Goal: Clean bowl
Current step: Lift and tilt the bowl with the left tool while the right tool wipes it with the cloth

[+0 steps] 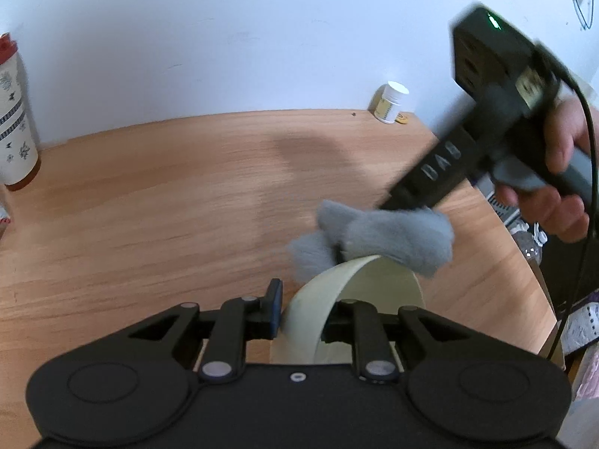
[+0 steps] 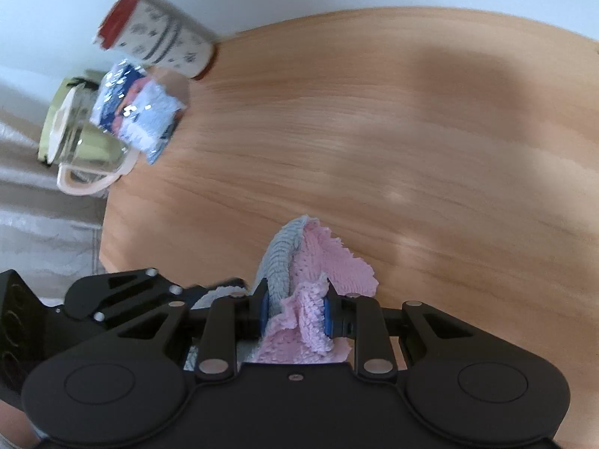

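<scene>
Bowl (image 1: 322, 299), cream-coloured, is sitting tilted on its side right at the tip of the left tool (image 1: 305, 312), its wall passing between the two fingers. Left finger pad (image 1: 275, 308) is pressing against the outside of the wall; the other finger is sitting inside the bowl, so the left tool is clamping the bowl wall.

Right tool (image 2: 295, 308) is gripping a cloth (image 2: 310, 288), pink on one face and grey on the other, bunched between its blue pads (image 2: 264, 310). In the left wrist view the right tool (image 1: 402, 207) is coming in from the upper right, held by a hand (image 1: 561, 172), and the grey side of the cloth (image 1: 385, 239) is touching the bowl rim just ahead of the left tool.

Tabletop (image 1: 168, 205) is wooden, running ahead of both tools to a white wall. Far ahead and left of the right tool: a patterned tumbler with a red lid (image 2: 157, 35), a foil packet (image 2: 138, 112) and a glass mug (image 2: 86, 149), all blurred. A small white-capped bottle (image 1: 390, 101) is standing by the wall, ahead and right of the left tool.
</scene>
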`<state>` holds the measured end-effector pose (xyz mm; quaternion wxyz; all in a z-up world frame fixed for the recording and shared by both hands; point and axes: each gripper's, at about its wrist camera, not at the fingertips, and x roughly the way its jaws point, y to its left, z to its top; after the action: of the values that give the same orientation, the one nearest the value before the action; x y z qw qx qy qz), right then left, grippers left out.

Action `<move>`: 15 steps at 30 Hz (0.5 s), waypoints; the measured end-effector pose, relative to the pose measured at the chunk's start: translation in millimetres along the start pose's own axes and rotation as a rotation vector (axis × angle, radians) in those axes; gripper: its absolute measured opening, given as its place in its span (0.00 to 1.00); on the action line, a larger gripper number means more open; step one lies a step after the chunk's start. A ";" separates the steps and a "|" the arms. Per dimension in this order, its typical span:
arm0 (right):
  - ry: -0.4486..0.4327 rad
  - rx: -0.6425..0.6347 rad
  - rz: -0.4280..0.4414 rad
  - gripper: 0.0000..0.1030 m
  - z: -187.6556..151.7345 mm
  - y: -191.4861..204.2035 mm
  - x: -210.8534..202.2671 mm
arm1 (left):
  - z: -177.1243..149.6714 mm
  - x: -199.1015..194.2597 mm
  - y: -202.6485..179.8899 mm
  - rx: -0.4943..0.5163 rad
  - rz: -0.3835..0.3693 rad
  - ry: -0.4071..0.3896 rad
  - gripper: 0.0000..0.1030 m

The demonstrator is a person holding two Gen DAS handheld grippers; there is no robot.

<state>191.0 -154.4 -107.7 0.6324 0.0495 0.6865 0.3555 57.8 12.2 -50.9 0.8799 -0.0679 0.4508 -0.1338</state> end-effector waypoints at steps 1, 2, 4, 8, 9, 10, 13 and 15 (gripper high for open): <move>-0.003 0.027 -0.001 0.27 -6.4 -9.3 -1.2 | -0.3 -1.6 0.9 -0.010 -0.001 -0.003 0.17; -0.006 0.041 0.004 0.28 -9.7 -13.2 -2.3 | -0.9 -2.3 1.7 -0.019 -0.003 -0.004 0.17; -0.011 0.077 0.026 0.28 -17.5 -21.7 -2.9 | -2.0 -2.8 4.6 -0.041 -0.015 -0.010 0.17; -0.042 0.171 0.094 0.28 -35.9 -41.1 -4.0 | -5.3 -5.6 7.7 -0.078 -0.039 -0.024 0.18; -0.051 0.198 0.110 0.28 -41.3 -45.8 -4.2 | -5.6 -6.9 8.1 -0.086 -0.046 -0.027 0.18; -0.054 0.208 0.117 0.28 -43.4 -47.2 -4.5 | -6.1 -7.2 10.0 -0.093 -0.054 -0.031 0.18; -0.087 0.283 0.187 0.28 -55.4 -59.9 -7.2 | -7.2 -7.6 11.8 -0.096 -0.071 -0.042 0.18; -0.103 0.318 0.228 0.28 -59.4 -64.4 -8.7 | -8.3 -9.3 13.9 -0.082 -0.079 -0.044 0.18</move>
<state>163.7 -232.0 -139.0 0.6067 0.2440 0.6906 0.3089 48.3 28.3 -51.9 0.8800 -0.1246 0.4337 -0.1480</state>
